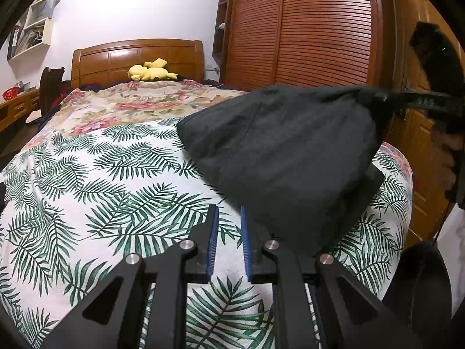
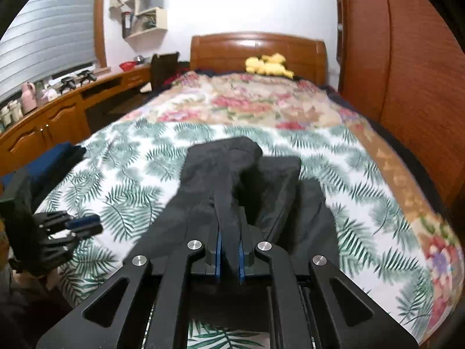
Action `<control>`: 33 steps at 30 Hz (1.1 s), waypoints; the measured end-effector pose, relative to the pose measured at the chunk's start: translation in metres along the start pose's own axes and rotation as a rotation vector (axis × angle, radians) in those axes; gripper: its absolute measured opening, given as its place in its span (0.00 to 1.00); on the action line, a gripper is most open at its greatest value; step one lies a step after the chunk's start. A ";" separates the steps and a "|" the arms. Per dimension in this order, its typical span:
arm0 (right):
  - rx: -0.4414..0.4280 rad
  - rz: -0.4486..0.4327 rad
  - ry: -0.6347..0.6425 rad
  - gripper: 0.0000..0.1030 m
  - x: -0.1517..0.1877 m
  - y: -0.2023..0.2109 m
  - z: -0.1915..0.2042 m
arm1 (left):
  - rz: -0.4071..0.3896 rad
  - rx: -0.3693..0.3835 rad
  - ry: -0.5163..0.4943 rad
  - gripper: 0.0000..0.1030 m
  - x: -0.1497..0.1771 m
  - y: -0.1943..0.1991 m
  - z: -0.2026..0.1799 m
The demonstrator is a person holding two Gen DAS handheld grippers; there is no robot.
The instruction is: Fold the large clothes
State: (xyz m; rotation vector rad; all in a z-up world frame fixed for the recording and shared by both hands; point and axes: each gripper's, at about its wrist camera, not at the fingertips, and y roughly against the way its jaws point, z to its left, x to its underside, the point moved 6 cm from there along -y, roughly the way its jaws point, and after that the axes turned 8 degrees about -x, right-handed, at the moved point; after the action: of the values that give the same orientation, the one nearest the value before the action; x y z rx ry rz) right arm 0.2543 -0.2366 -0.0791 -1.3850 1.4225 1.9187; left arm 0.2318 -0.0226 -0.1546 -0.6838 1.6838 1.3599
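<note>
A bed [image 1: 87, 197] carries a dark garment [image 1: 284, 151] near its right edge, long axis running toward the headboard. The right gripper [image 2: 229, 250], nearer, is clenched on a lifted fold. The left gripper [image 1: 228, 232] sits just left, nearly closed, grasping nothing.

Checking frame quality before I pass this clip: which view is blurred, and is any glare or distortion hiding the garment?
Left wrist view: sharp; fisheye bows the wardrobe, and the dark garment reads clearly. Right wrist view: motion-smeared across the leaf-print bedspread; the wall is blown out; the garment pinched in the right gripper stays recognisable but soft.
</note>
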 end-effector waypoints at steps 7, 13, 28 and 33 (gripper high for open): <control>0.137 -0.026 -0.071 0.04 0.014 0.030 -0.052 | -0.007 0.007 0.005 0.12 -0.002 0.002 0.000; 0.242 0.140 -0.213 0.05 0.091 0.004 -0.120 | -0.016 0.010 0.013 0.13 -0.004 0.004 0.001; 0.175 0.071 -0.124 0.38 0.047 0.006 -0.066 | -0.009 0.015 0.000 0.13 -0.003 0.002 -0.005; 0.058 0.126 -0.061 0.38 0.055 -0.027 -0.014 | -0.005 0.010 -0.002 0.13 -0.001 0.001 -0.005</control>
State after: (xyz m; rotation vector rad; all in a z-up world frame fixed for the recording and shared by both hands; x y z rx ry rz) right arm 0.2570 -0.2506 -0.1403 -1.2275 1.5566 1.9624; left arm 0.2302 -0.0270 -0.1528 -0.6801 1.6852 1.3474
